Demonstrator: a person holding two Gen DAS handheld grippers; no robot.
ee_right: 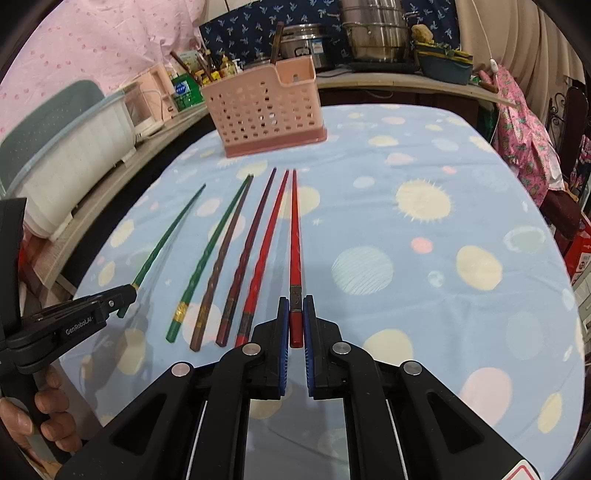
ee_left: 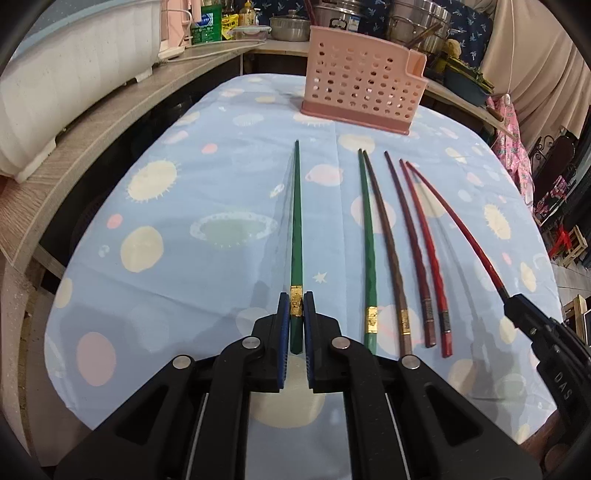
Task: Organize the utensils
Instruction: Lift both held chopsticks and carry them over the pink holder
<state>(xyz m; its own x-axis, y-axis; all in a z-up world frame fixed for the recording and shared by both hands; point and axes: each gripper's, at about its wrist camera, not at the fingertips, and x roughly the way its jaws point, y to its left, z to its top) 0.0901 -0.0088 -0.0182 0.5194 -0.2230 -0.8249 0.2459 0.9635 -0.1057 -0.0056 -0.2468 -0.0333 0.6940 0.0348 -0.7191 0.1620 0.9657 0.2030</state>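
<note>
My left gripper (ee_left: 296,299) is shut on a green chopstick (ee_left: 295,229) near its gold band, its tip pointing at the pink perforated utensil basket (ee_left: 360,79). My right gripper (ee_right: 295,301) is shut on a red chopstick (ee_right: 294,236) at its thick end. Between them several chopsticks lie side by side on the tablecloth: a green one (ee_left: 367,236), a brown one (ee_left: 388,240), a dark red one (ee_left: 410,240) and a red one (ee_left: 424,243). The basket (ee_right: 264,107) stands at the table's far side. The left gripper also shows in the right wrist view (ee_right: 127,295).
The table has a light blue cloth (ee_left: 184,184) with pastel circles. A white dish rack (ee_left: 62,85) sits on a wooden counter to the left. Steel pots (ee_right: 373,33) and bottles (ee_left: 210,24) crowd the counter behind the basket.
</note>
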